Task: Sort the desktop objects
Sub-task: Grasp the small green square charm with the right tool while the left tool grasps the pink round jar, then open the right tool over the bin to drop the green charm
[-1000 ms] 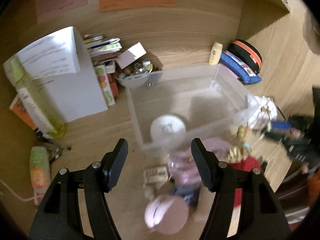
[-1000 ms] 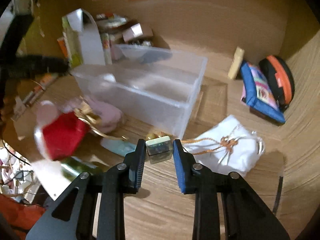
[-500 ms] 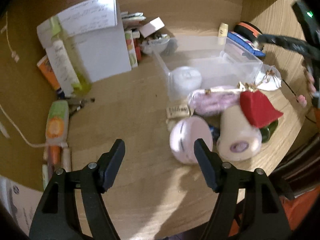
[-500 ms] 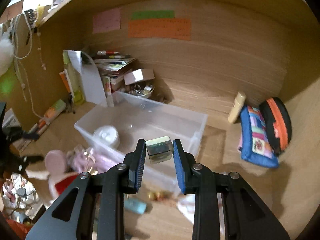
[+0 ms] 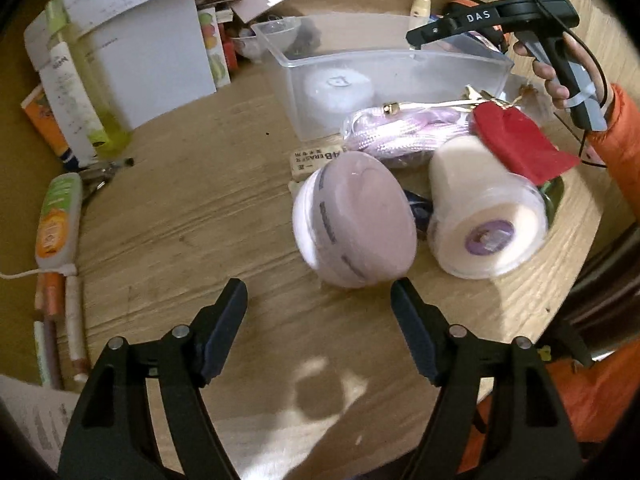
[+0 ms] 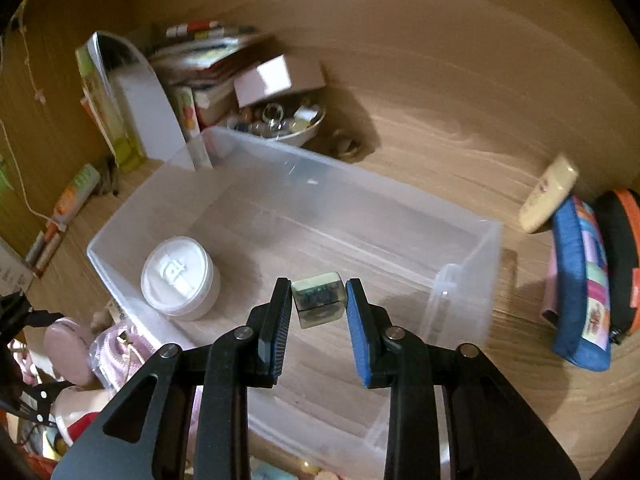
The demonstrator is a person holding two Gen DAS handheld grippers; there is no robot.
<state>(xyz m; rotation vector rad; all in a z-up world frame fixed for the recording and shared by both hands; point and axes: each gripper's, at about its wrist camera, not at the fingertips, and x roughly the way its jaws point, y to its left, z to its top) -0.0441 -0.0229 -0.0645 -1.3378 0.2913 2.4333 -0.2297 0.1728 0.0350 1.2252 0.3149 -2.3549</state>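
Observation:
My right gripper (image 6: pixel 319 296) is shut on a small clear cube (image 6: pixel 318 298) and hangs over the clear plastic bin (image 6: pixel 460 276). A white round jar (image 6: pixel 178 276) stands in the bin's near left corner. My left gripper (image 5: pixel 318 300) is low over the desk, its jaws opening with nothing between them. Just beyond its tips lies a pink round case (image 5: pixel 354 220) on its side. Beside that are a white cup (image 5: pixel 486 216), a red tag (image 5: pixel 516 140) and a pink pouch (image 5: pixel 396 136). The other gripper (image 5: pixel 496 16), held by a hand, shows above the bin (image 5: pixel 288 92).
A white box (image 5: pixel 156 48), a green bottle (image 5: pixel 80 92) and books stand at the back left. An orange-green tube (image 5: pixel 56 216) and pens lie at the left edge. A bowl of beads (image 6: pixel 280 120), a cream bottle (image 6: pixel 548 196) and a blue pouch (image 6: pixel 580 280) flank the bin.
The right gripper has carried the cube from the desk front up and over the bin. The left gripper has dropped lower toward the pink round case and its jaws have widened.

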